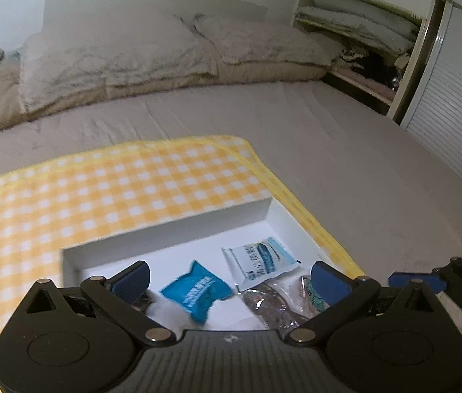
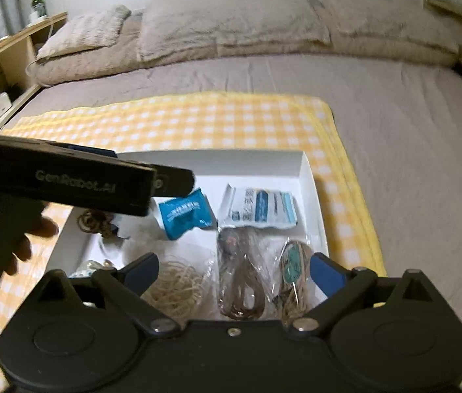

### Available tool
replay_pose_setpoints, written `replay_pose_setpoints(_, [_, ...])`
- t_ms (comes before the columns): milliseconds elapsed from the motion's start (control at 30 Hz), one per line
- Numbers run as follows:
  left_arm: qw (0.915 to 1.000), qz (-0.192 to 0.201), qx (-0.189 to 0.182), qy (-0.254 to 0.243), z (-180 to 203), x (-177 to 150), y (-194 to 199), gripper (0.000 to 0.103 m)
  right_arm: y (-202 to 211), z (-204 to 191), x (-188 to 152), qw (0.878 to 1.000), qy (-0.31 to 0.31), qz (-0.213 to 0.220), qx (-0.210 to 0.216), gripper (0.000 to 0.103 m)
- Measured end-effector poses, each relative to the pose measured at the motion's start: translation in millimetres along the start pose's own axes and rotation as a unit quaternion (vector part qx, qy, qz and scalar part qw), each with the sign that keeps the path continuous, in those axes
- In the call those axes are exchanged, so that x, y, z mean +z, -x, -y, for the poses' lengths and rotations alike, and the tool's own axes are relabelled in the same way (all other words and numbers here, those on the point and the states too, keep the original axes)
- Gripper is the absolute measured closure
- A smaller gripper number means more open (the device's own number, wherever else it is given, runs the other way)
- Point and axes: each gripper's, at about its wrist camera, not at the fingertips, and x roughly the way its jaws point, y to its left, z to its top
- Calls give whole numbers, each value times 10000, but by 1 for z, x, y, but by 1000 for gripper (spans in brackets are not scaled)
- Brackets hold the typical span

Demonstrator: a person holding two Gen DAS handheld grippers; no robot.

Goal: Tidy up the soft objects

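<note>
Both grippers hang over the white box, which sits on a yellow checked cloth spread across the bed. The right gripper has its blue fingers spread wide, nothing between them, above the bagged cords. Left gripper too: fingers wide apart, holding nothing. Inside the box, a blue packet lies beside a white-and-blue sachet at the far side. Nearer, a pale coil of string, a brown cord in clear wrap and a bagged teal-tagged bundle lie side by side.
</note>
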Motion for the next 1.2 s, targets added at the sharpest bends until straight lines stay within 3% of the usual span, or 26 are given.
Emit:
replay_pose_setpoints(633, [9940,713,792,-241,-29,-46,144,0,94,-47,-16,9938,-103,1104,26,0])
replay_pose_setpoints(1200, [9875,1061,1161,-50,-32,-116,191,0,134,-72,-61,9855,63,1685,-170,0])
